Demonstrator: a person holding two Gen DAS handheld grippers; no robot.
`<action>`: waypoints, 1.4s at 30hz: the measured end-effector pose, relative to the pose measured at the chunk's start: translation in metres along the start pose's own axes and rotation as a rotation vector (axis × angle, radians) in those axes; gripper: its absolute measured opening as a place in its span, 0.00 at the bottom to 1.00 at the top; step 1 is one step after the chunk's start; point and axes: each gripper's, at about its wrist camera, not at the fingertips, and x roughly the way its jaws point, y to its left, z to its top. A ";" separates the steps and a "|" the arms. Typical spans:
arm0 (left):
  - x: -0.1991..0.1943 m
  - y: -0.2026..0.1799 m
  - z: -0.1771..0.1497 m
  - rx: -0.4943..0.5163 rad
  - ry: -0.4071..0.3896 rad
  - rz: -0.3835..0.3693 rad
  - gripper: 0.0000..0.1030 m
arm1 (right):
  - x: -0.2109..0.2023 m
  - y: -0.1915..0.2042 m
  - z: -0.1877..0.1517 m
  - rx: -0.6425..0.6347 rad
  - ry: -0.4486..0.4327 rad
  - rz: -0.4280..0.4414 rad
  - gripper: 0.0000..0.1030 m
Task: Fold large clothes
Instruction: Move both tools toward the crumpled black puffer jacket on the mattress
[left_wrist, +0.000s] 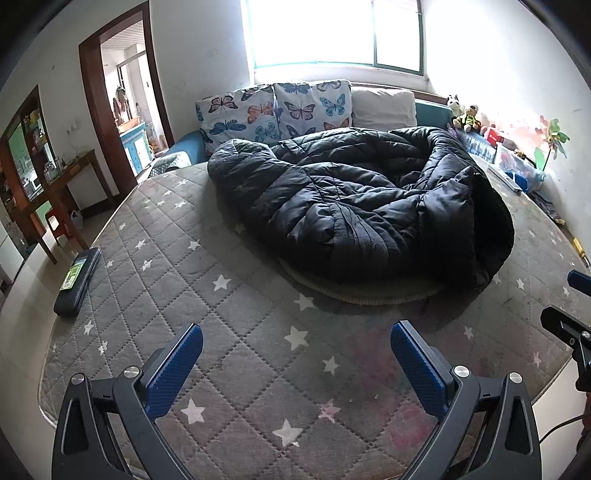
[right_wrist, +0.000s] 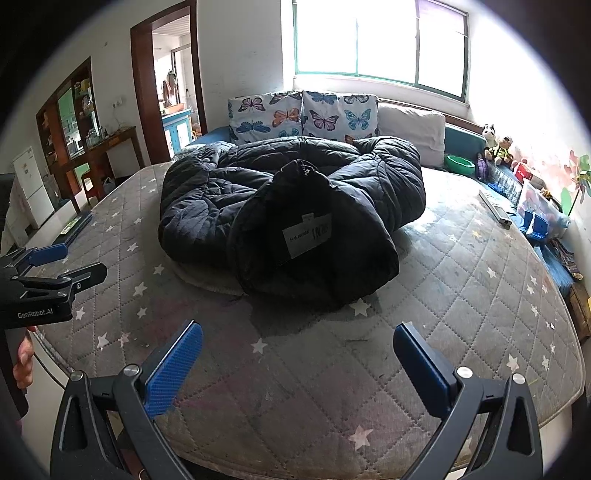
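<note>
A large black quilted puffer coat lies crumpled in a heap on the grey star-patterned mattress. In the right wrist view the coat shows its dark lining and a white label facing me. My left gripper hovers open over the near part of the mattress, well short of the coat, with nothing between its blue pads. My right gripper is likewise open and empty above the mattress, in front of the coat. The left gripper also shows at the left edge of the right wrist view.
Butterfly-print pillows and a white pillow line the bed's head under a bright window. A dark flat case lies at the mattress's left edge. Toys and boxes crowd the right side. A wooden table stands at left.
</note>
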 end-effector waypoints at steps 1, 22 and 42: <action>0.001 0.000 0.000 0.001 0.002 0.001 1.00 | 0.000 0.000 0.000 0.000 0.000 0.001 1.00; 0.008 -0.005 0.001 0.022 0.012 0.001 1.00 | 0.002 -0.005 0.005 0.001 0.007 -0.007 1.00; 0.024 0.006 0.029 0.048 0.014 0.008 1.00 | 0.013 -0.010 0.021 -0.035 0.009 -0.025 1.00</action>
